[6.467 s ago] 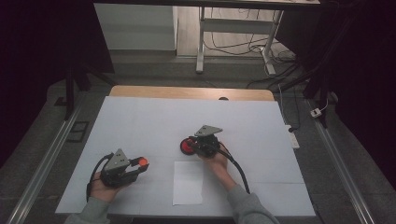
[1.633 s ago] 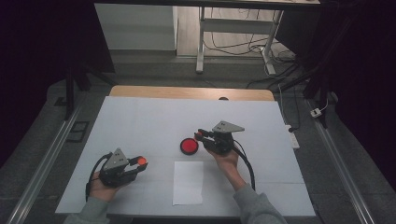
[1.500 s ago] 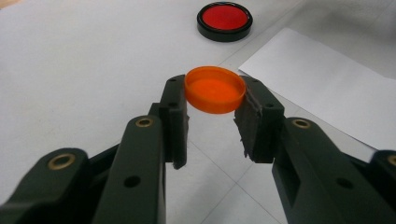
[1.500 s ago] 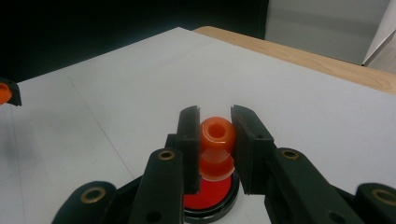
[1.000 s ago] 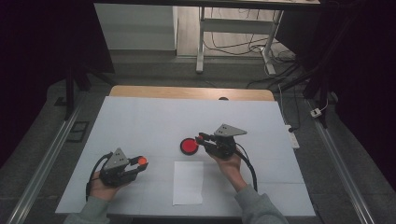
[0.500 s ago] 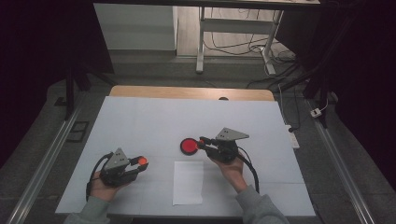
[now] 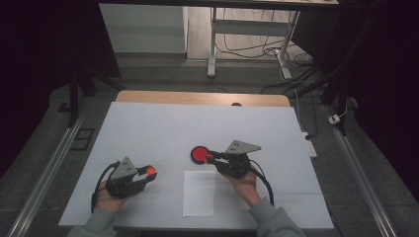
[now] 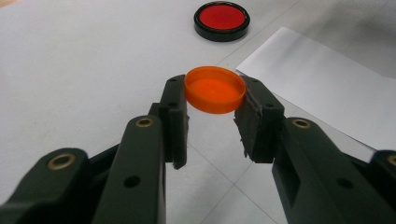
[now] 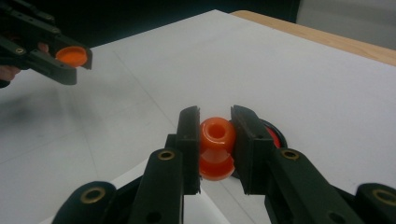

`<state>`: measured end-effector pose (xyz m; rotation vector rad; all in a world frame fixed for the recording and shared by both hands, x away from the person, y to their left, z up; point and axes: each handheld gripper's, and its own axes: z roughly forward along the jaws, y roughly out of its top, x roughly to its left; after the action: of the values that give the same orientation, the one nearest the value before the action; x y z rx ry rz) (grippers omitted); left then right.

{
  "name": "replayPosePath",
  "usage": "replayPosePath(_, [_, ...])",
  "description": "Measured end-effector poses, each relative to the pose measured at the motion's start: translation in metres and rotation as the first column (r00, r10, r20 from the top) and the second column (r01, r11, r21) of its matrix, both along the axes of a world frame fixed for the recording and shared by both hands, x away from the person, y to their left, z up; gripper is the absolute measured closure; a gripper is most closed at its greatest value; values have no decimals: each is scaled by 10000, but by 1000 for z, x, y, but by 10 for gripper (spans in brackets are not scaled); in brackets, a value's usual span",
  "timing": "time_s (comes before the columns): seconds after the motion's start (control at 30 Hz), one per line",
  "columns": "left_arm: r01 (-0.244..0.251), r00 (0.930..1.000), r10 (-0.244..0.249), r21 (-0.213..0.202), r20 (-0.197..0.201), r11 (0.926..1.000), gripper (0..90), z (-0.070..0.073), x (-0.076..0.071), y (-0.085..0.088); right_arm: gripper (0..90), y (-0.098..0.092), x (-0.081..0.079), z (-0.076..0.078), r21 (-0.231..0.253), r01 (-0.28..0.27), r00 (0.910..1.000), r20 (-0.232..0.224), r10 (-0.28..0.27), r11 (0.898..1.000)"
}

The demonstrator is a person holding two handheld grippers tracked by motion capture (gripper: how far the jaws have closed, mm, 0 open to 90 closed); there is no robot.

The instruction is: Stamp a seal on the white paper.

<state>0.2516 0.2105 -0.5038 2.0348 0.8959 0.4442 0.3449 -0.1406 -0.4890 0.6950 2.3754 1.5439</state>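
My left gripper is shut on a flat orange cap, held level a little above the table; in the high view that cap sits at the gripper's tip at the front left. My right gripper is shut on a small orange spool-shaped piece with a hole in its top. It hovers just beside a round red disc with a black rim, which lies flat on the table. The same disc lies ahead of the left gripper.
A white sheet of paper lies between the two hands near the front edge. The table's wooden far edge runs along the back. Floor rails and cables lie beyond the table.
The right gripper, earlier over the red disc, has drawn back to the right and turned, carrying the orange piece. The left gripper has stayed put with its cap.
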Motion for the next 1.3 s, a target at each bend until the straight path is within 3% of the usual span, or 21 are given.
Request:
replayPosePath(0.8, [39, 10000, -39, 56, -34, 10000, 647, 0, 0, -1, 723, 4, -28, -5, -309, -825, 9965, -188, 819, 9961])
replayPosePath(1.3, [34, 10000, -34, 54, -60, 10000, 647, -1, 0, -1, 723, 16, -41, -14, -806, -1555, 9877, -284, 1537, 9845])
